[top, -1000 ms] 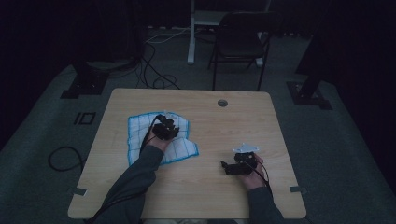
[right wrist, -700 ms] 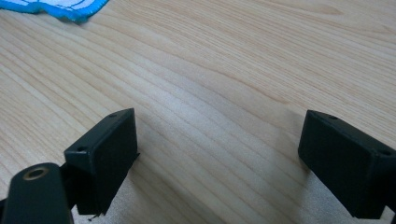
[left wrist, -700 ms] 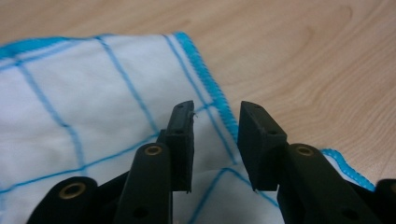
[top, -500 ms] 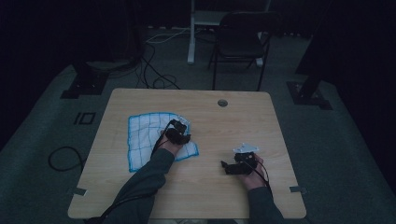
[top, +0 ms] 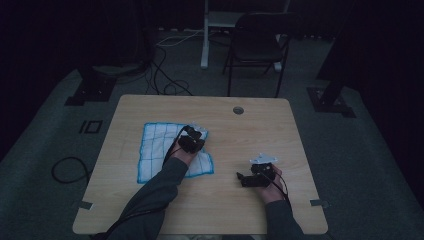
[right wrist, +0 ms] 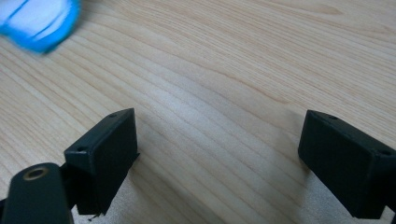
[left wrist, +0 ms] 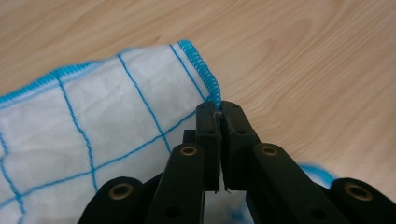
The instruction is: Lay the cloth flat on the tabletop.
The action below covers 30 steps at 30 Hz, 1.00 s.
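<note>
A white cloth [top: 159, 150] with a blue grid and blue hem lies spread flat on the left half of the wooden table [top: 240, 135]. My left gripper [top: 198, 134] is at the cloth's far right corner. In the left gripper view its jaws have just been closing, and the gripper [left wrist: 219, 111] is now shut on the blue hem of the cloth [left wrist: 93, 116], with a sliver of fabric between the pads. My right gripper [top: 242, 178] rests on bare wood to the right, pointing left. It [right wrist: 219, 135] stands wide open with nothing between the jaws.
A blurred corner of the cloth [right wrist: 37, 23] lies well ahead of the right gripper. A round cable hole [top: 238, 110] sits near the table's far edge. A dark chair [top: 255, 47] and floor cables [top: 165, 82] lie beyond the table.
My left hand has slid rightward across the cloth to its right edge. The right hand has stayed where it was.
</note>
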Tool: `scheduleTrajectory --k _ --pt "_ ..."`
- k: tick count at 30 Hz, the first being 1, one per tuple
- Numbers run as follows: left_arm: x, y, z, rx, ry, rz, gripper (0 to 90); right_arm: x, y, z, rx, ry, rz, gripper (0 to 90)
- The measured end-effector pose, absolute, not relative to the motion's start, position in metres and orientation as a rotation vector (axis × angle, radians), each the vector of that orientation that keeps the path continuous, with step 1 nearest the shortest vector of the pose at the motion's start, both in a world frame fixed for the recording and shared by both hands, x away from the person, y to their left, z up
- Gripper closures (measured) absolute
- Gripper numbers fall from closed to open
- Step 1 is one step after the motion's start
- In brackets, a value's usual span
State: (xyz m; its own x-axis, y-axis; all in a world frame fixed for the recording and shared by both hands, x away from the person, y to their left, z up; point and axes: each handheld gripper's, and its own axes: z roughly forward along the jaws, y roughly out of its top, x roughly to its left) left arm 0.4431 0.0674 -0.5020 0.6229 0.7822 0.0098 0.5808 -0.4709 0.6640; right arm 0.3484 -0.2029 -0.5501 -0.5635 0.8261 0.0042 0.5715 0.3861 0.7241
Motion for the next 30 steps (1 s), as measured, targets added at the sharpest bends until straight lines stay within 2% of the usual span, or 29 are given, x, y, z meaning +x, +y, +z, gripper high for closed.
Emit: scheduleTrajectory --k 6,16,19,21,23,25,30 --pt "0.433 0.052 -0.498 2.229 1.001 0.355 87.2 0.348 -0.203 -0.550 1.213 2.293 0.985 11.8" --pt "0.398 0.035 -0.512 2.278 0.902 0.281 86.2 0.349 -0.203 -0.550 1.209 2.292 0.985 12.3" --pt "0.389 0.037 -0.515 2.294 0.887 0.280 84.8 0.347 -0.204 -0.549 1.222 2.268 0.996 23.7" --pt "0.383 0.041 -0.517 2.294 0.881 0.277 84.7 0.346 -0.205 -0.547 1.223 2.259 0.999 42.5" --pt "0.378 0.046 -0.519 2.276 0.890 0.280 84.8 0.345 -0.205 -0.545 1.238 2.246 0.993 54.5" --pt "0.374 0.052 -0.518 2.247 0.903 0.276 85.5 0.345 -0.204 -0.544 1.247 2.236 0.983 59.2" --pt "0.365 0.064 -0.515 2.185 0.922 0.285 86.0 0.347 -0.190 -0.539 1.231 2.211 1.021 62.9"
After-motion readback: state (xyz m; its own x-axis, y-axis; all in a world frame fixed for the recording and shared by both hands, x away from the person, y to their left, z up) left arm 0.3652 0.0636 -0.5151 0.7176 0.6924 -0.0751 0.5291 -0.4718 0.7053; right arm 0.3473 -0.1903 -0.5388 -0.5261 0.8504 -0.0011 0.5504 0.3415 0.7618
